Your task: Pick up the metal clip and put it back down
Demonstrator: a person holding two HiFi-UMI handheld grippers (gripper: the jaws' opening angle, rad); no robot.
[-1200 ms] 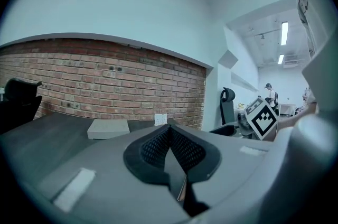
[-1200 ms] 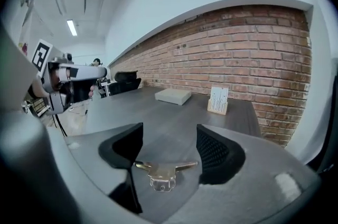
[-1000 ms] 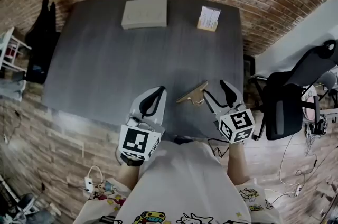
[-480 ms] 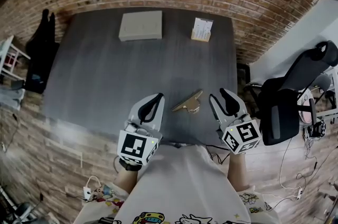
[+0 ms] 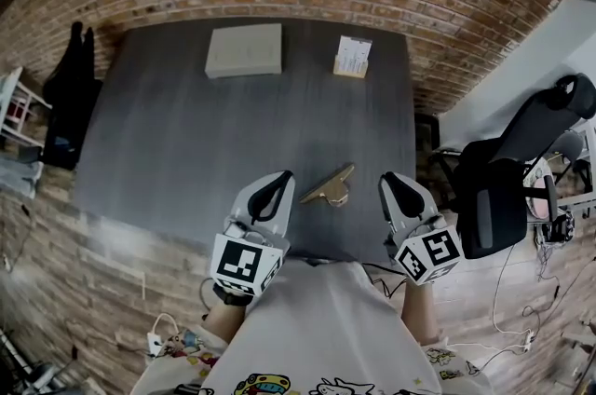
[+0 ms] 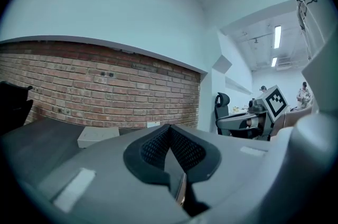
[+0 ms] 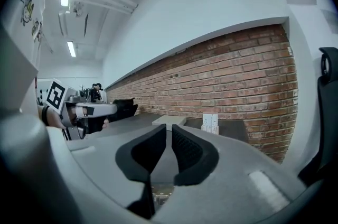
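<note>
The brass-coloured metal clip lies on the dark grey table near its front edge, between my two grippers and touching neither. My left gripper rests just left of the clip, shut with its pads together and nothing in them. My right gripper hovers to the right of the clip, a short gap away. Its jaws are closing, with only a narrow slit left and nothing between them. Neither gripper view shows the clip.
A flat pale box and a small upright card holder stand at the table's far edge by the brick wall. A black office chair is off the right side, and dark bags hang at the left.
My right gripper has drawn back from the clip, to the right and toward me, and its wide jaws have nearly closed. The clip stays on the table. The left gripper stays shut.
</note>
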